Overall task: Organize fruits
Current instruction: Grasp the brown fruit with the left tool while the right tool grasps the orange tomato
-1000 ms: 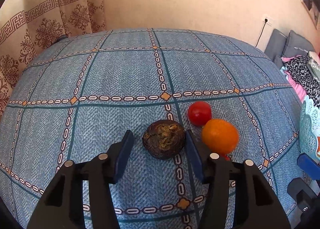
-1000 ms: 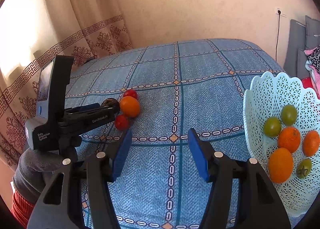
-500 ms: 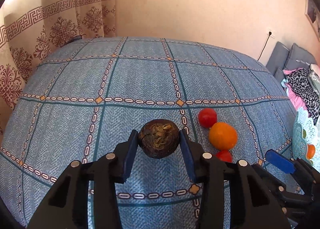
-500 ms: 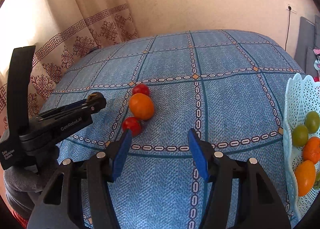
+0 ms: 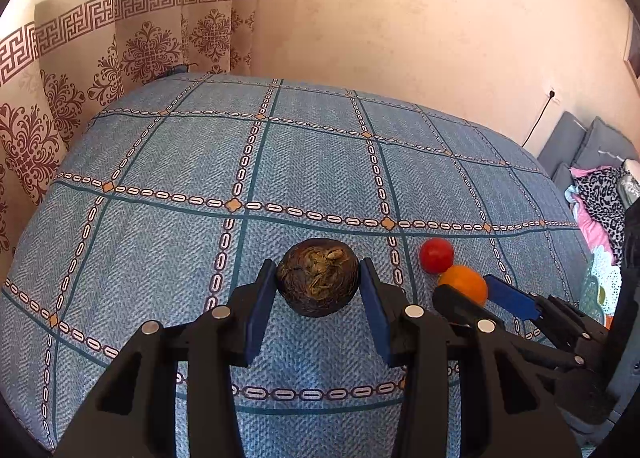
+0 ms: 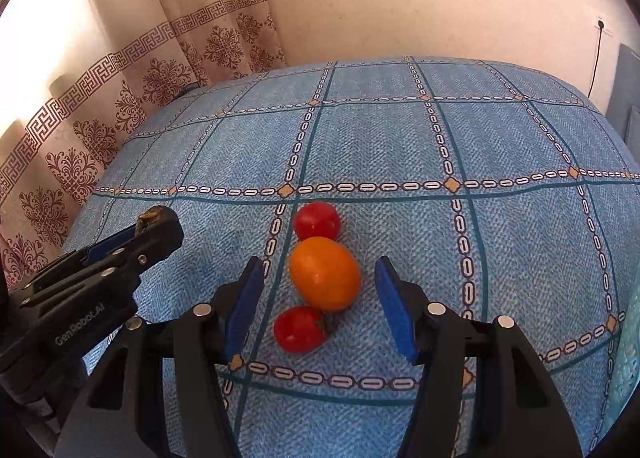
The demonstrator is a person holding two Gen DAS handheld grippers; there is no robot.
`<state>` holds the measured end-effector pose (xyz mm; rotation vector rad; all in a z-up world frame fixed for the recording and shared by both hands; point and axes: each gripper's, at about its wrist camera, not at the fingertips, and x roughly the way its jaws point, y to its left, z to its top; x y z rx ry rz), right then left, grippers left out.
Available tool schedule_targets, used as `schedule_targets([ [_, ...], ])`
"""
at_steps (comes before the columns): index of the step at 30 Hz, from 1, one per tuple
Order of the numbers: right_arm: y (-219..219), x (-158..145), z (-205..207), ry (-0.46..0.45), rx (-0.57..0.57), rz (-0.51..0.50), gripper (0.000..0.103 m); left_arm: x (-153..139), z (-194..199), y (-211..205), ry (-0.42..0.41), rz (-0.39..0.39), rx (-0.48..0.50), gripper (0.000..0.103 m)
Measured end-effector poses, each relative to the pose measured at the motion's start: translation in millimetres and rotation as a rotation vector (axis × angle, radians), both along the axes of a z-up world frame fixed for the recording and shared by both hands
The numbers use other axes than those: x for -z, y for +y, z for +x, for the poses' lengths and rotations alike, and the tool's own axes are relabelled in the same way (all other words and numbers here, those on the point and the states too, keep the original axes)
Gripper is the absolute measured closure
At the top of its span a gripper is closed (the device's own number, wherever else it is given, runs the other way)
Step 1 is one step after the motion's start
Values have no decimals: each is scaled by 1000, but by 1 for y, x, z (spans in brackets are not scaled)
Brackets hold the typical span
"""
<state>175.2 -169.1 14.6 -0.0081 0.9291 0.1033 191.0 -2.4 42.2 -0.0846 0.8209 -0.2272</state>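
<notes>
My left gripper (image 5: 318,272) is shut on a dark brown wrinkled fruit (image 5: 318,282) and holds it a little above the blue bedspread (image 5: 320,162). To its right lie a red tomato (image 5: 436,255) and an orange fruit (image 5: 464,284). In the right wrist view my right gripper (image 6: 319,270) straddles that orange fruit (image 6: 324,274). Its jaws are closing and the blue pads (image 6: 244,298) stand clear of the fruit on both sides. One red tomato (image 6: 316,220) lies just beyond the orange and another (image 6: 298,328) just in front of it.
A pale lattice basket (image 5: 600,278) stands at the bed's right edge, also showing as a sliver of basket (image 6: 628,358) in the right wrist view. Patterned curtains (image 6: 120,106) hang on the left. Grey cushions and clothes (image 5: 596,178) lie at the far right.
The left gripper shut on the dark fruit and lifted it off the bedspread. The right gripper swung left, away from the basket, and came down around the orange fruit.
</notes>
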Motion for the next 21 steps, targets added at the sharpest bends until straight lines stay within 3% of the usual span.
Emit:
schedule_targets([
  [2,2,3,4,11,7,-7,55,0,0,1,1,-6,-3,60],
  [8,3,8,7,12,17,-40,65,0,-1,2,5,-18,0,60],
  [21,-9,-10,-5,-13,50,-37,65,-2,-7,-10,5,-41,48,60],
])
